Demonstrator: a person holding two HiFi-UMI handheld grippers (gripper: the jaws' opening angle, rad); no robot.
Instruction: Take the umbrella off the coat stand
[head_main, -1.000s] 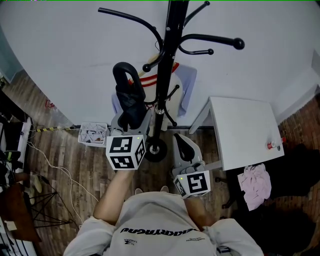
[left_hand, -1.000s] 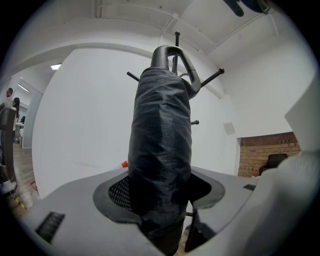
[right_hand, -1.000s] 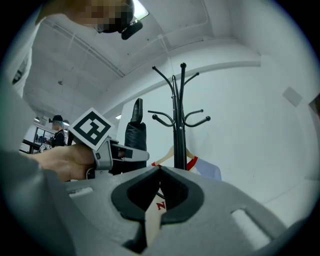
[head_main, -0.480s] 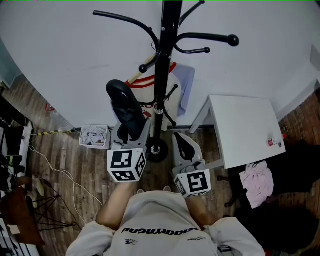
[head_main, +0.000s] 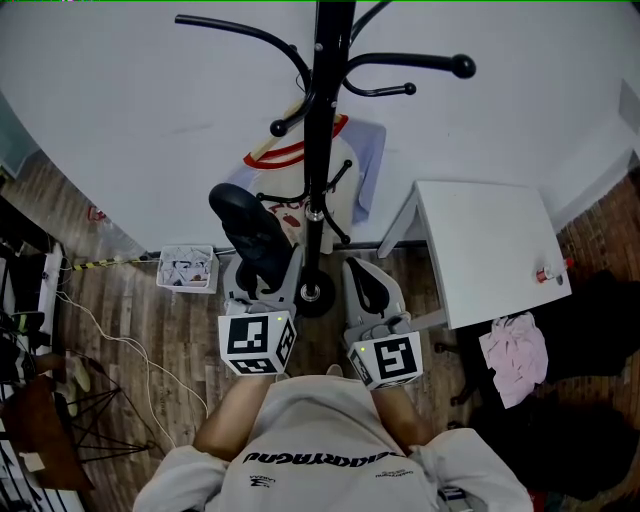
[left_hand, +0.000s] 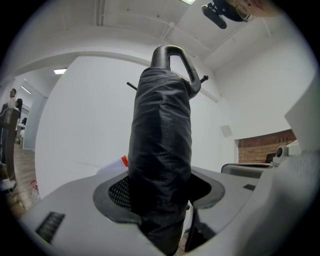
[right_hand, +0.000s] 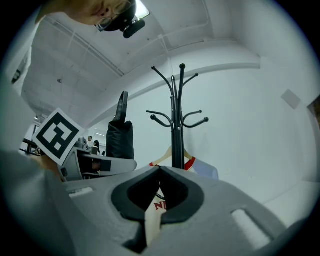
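Note:
A folded black umbrella (head_main: 250, 225) in its sleeve stands upright between the jaws of my left gripper (head_main: 262, 285), which is shut on its lower part. In the left gripper view the umbrella (left_hand: 160, 150) fills the middle, and its curved handle (left_hand: 172, 55) is free at the top. The black coat stand (head_main: 318, 150) rises just right of the umbrella, apart from it. My right gripper (head_main: 368, 295) hangs right of the stand's base, its jaws together and empty. The right gripper view shows the coat stand (right_hand: 176, 115) ahead and the umbrella (right_hand: 120, 135) at its left.
A white shirt with red trim (head_main: 290, 170) hangs on a hanger on the stand. A white table (head_main: 490, 250) is at the right, with a pink cloth (head_main: 515, 355) beside it. A small basket (head_main: 187, 268) sits on the wooden floor at the left, near cables.
My left gripper has drawn the umbrella back from the stand's hooks toward the person and a little lower. The right gripper has kept still.

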